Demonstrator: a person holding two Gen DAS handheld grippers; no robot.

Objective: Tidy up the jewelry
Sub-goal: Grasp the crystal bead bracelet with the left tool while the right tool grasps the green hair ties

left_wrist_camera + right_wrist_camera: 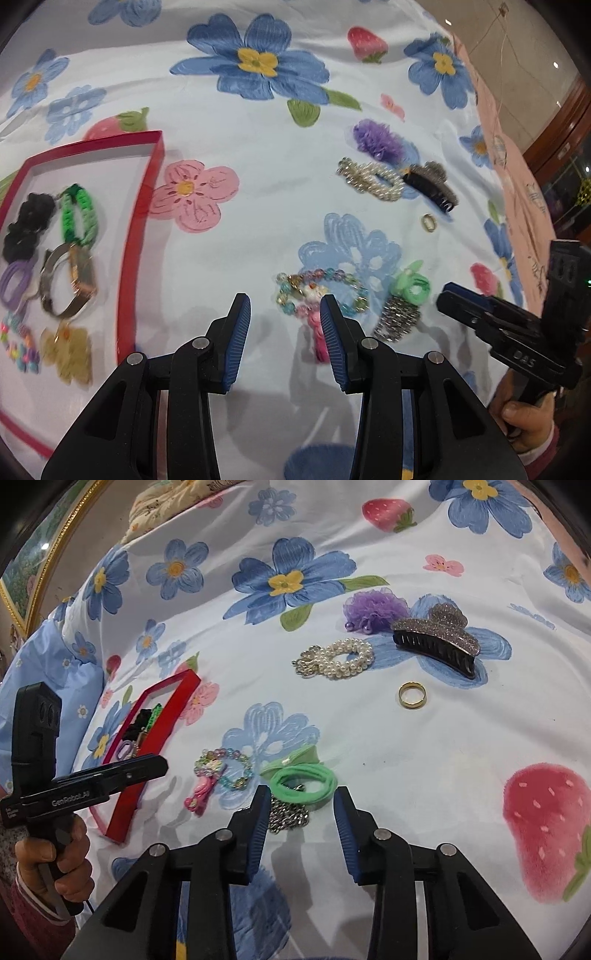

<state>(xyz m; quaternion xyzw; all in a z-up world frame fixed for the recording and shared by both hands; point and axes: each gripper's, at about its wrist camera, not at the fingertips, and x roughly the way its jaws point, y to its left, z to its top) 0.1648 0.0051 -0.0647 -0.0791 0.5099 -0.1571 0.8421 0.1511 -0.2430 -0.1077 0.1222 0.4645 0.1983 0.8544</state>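
Two grippers over loose jewelry, red box (155, 166) partly filled.
Your left gripper (285, 306) and right gripper (300, 801) stand narrowly apart, empty; centre the green hair tie (303, 781) before squeezing.

I see bright, even indoor light and soft shadows under both grippers. Fisheye bending darkens my corners. The left wrist view is motion-blurred.
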